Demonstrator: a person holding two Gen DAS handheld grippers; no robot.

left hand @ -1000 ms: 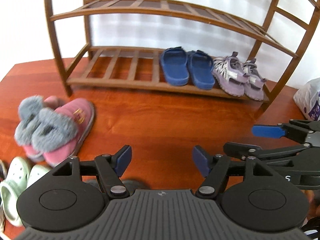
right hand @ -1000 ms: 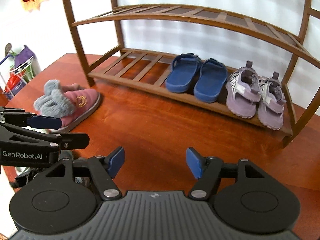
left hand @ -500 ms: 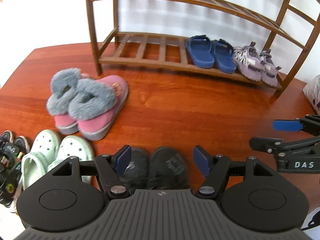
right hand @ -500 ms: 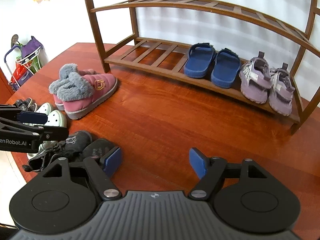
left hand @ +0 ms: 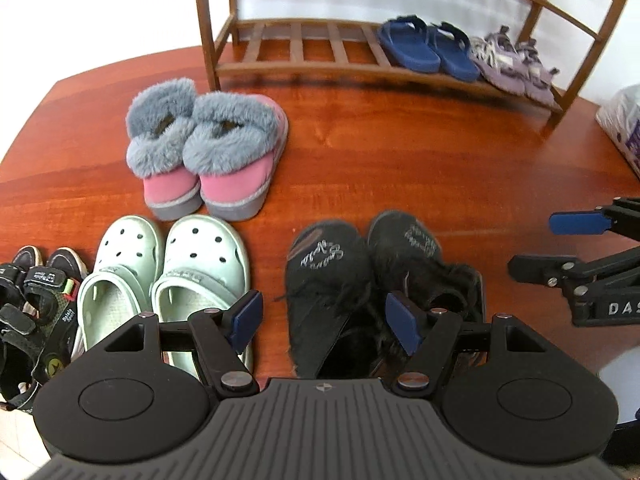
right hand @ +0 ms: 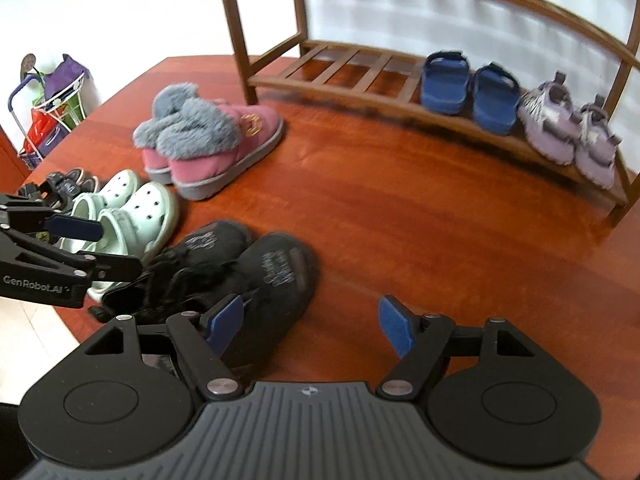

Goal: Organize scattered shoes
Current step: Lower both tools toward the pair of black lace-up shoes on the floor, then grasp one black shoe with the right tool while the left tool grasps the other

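Observation:
A pair of black fuzzy slippers lies close in front of my left gripper, which hangs open above the left slipper's heel and touches nothing. The same black slippers sit by the left pad of my right gripper, which is open and empty over bare wood. Further off are pink slippers with grey fur, mint clogs and small black sandals. The wooden shoe rack holds blue slides and purple sneakers on its bottom shelf.
The shoes rest on a red-brown wooden surface whose edge curves round at the near left. A white and purple plastic bag lies at the far right. A wire cart with bags stands beyond the left edge. The rack's left shelf slats are bare.
Both grippers have drawn back from the rack and dipped. The black slippers, clogs and sandals have come into view close below. The right jaws stand slightly wider.

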